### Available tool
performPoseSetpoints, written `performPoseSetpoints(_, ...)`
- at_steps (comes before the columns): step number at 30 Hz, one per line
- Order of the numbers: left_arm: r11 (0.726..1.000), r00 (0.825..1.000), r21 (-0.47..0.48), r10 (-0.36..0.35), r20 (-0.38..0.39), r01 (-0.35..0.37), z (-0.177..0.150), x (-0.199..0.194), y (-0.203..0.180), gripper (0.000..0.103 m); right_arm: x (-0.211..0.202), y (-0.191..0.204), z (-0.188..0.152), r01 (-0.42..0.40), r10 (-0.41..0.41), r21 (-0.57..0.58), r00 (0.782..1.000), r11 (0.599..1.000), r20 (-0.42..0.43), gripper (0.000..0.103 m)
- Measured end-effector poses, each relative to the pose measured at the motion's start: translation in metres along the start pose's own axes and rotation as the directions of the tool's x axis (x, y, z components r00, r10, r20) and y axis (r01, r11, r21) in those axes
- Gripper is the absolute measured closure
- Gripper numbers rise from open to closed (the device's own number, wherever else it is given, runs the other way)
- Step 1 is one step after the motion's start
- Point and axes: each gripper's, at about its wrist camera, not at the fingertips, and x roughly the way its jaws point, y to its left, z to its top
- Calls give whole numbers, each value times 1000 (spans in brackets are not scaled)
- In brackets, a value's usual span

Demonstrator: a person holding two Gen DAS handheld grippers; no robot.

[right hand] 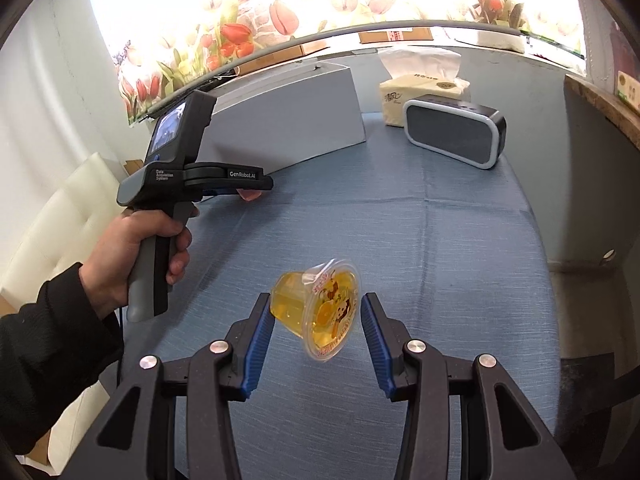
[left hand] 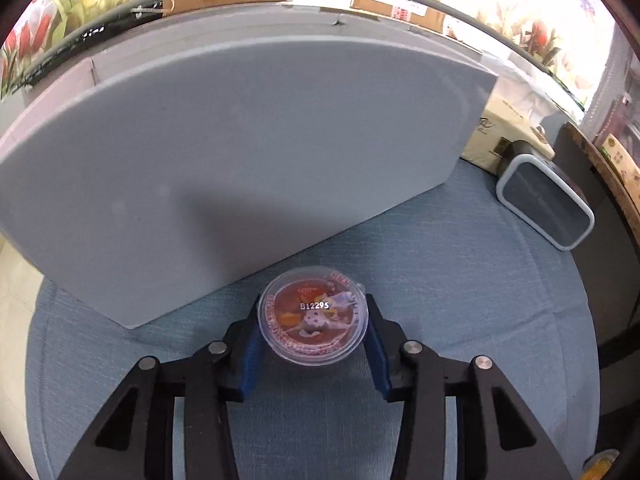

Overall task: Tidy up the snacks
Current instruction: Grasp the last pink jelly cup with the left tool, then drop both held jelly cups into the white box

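In the left wrist view my left gripper (left hand: pixel 314 320) is shut on a red jelly cup (left hand: pixel 313 317), its printed lid facing the camera, held just above the blue tablecloth in front of a grey box (left hand: pixel 224 168). The left gripper also shows in the right wrist view (right hand: pixel 250 192) with the pink-red cup (right hand: pixel 251 196) at its tips, next to the grey box (right hand: pixel 296 120). In the right wrist view a yellow jelly cup (right hand: pixel 320 312) lies on its side on the cloth. My right gripper (right hand: pixel 318 316) is open, one finger at each side of it, not touching.
A dark speaker with a white rim (right hand: pixel 454 136) stands at the back right, also in the left wrist view (left hand: pixel 546 204). A tissue pack (right hand: pixel 420 88) sits behind it. A white chair (right hand: pixel 72 208) is left of the table. A dark cabinet (right hand: pixel 592 168) stands at the right.
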Motion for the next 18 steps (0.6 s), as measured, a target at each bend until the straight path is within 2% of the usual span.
performPoseSetpoints(6, 997, 997, 32, -72, 39, 70, -17, -42, -4, 55, -2, 7, 1, -16, 16, -3, 1000, 1000, 6, 55)
performPoseSetpoints(10, 989, 987, 65, -140, 80, 135, -28, -85, -3, 55, 0, 13, 11, -27, 27, -15, 999, 1000, 18, 55)
performPoseSetpoints(14, 982, 976, 66, -183, 119, 176, -31, -124, 7, 55, 8, 21, 33, -57, 57, -14, 998, 998, 36, 58)
performPoseSetpoints(18, 978, 965, 74, -207, 164, 197, -16, -151, 18, 55, 24, 35, 64, -76, 78, -47, 996, 996, 51, 61)
